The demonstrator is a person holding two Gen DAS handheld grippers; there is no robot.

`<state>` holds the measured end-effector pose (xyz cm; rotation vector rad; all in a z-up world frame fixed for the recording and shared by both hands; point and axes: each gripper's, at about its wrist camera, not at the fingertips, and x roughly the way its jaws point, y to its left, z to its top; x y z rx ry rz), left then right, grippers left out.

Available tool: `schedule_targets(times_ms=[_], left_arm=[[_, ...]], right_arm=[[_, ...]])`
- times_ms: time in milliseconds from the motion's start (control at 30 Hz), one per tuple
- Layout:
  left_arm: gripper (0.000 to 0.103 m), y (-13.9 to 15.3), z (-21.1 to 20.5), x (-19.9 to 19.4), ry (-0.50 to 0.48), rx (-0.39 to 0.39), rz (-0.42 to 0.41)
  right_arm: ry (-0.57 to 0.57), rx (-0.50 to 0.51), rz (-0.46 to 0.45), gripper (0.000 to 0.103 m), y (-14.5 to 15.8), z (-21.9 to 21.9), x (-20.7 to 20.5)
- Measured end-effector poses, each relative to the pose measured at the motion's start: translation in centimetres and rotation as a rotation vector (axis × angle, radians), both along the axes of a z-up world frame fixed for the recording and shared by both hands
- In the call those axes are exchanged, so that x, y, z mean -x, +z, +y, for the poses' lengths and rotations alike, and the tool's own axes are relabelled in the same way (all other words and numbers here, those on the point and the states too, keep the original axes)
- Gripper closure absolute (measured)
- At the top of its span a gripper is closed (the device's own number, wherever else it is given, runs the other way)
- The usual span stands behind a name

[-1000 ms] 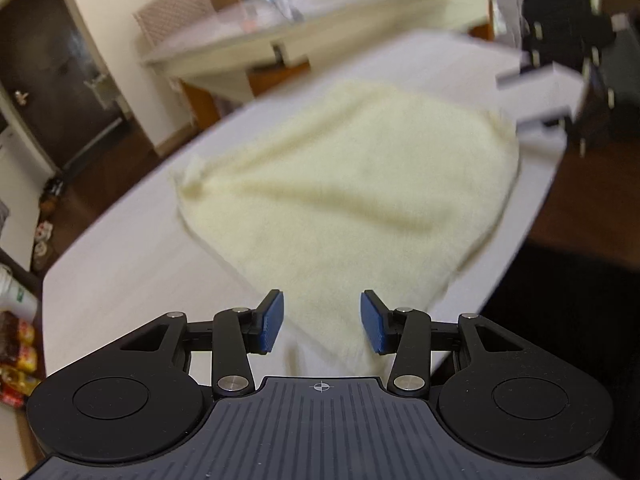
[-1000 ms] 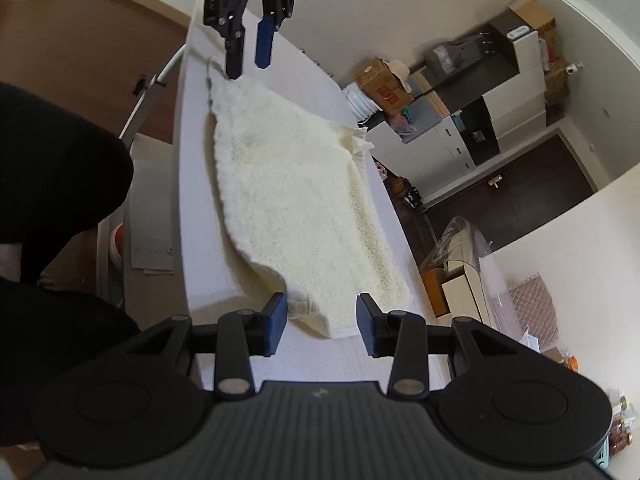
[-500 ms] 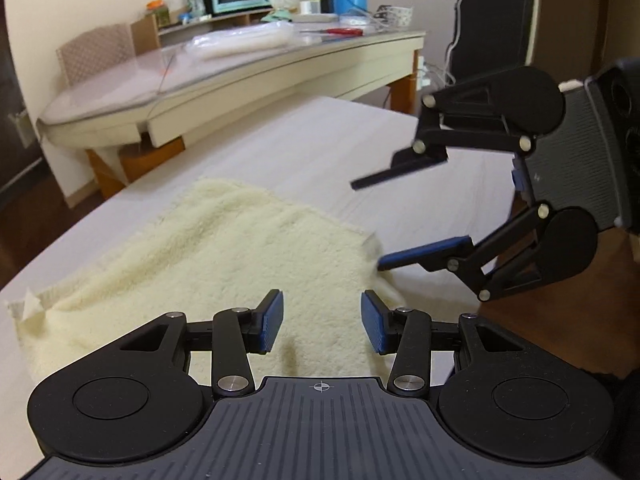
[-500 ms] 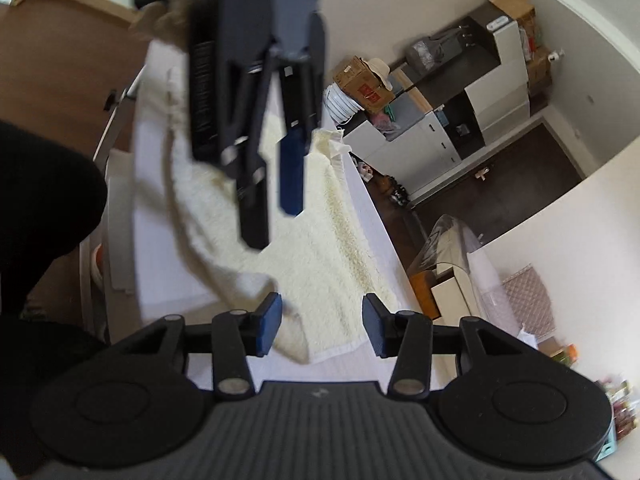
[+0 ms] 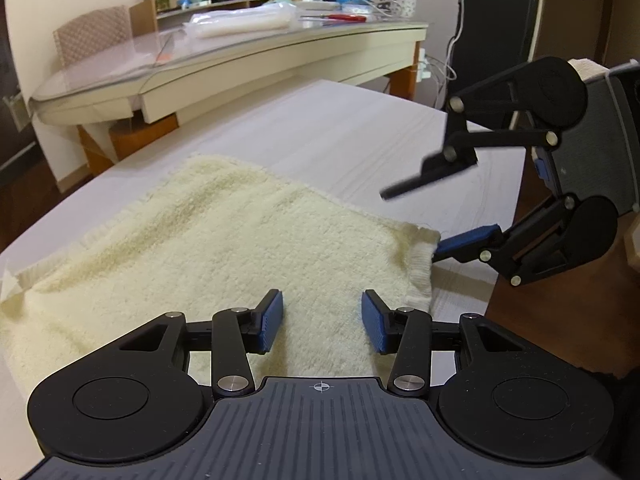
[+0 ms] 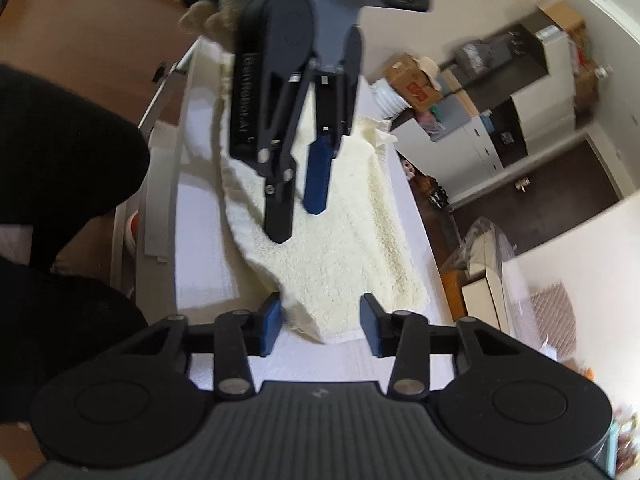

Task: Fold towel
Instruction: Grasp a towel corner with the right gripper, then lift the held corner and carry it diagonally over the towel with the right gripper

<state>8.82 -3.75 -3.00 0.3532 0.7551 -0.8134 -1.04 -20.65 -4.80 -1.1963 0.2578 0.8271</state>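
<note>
Left wrist view: we see the cream towel spread flat on the white table, running from far left under and ahead of our left gripper. Its blue pads stand spread, nothing pinched, towel surface below the gap. To the right, the right gripper comes in from the table's edge, lower finger touching the towel's near right corner.

Right wrist view: the right gripper has jaws closing, towel corner between the pads, left pad touching it, right pad apart. Ahead, the left gripper hangs over the towel.
</note>
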Motion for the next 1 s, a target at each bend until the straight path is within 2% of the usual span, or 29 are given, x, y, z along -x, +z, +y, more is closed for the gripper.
schedule_targets(times_ms=[33, 67, 100, 167, 333, 433, 567, 733, 900, 1000], left_arm=[[0.055, 0.2, 0.6, 0.2, 0.007, -0.004, -0.005], [0.055, 0.5, 1.2, 0.5, 0.02, -0.008, -0.01], [0.055, 0.9, 2.6, 1.0, 0.046, -0.018, -0.02], [0.055, 1.3, 5.0, 1.7, 0.095, -0.037, -0.027], [0.055, 1.7, 12.3, 3.9, 0.288, -0.101, -0.013], [0.055, 1.9, 13.3, 4.2, 0.341, -0.094, -0.03], [0.055, 1.4, 12.5, 4.5, 0.308, -0.148, -0.056], [0.056, 1.5, 13.3, 6.6, 0.284, -0.204, -0.067], [0.056, 1.7, 13.8, 7.6, 0.296, -0.197, -0.057], [0.055, 2.6, 14.0, 6.3, 0.318, -0.145, -0.075]], right_arm=[[0.008, 0.02, 0.01, 0.087, -0.1, 0.2, 0.1], [0.014, 0.033, 0.02, 0.093, -0.2, 0.3, 0.1], [0.017, 0.037, 0.024, 0.095, -0.3, 0.3, 0.3], [0.009, 0.035, 0.026, 0.095, -0.3, 0.4, 0.6], [-0.014, 0.016, 0.012, 0.095, -0.5, 0.1, 1.4], [-0.025, 0.014, 0.008, 0.095, -0.8, 0.1, 1.7], [-0.046, 0.008, 0.006, 0.095, -0.6, 0.2, 1.8], [-0.054, -0.002, -0.006, 0.096, 0.1, -0.3, 2.7], [-0.028, -0.013, -0.009, 0.096, 0.3, 0.0, 3.9], [-0.032, -0.013, 0.004, 0.096, 0.2, 0.0, 4.2]])
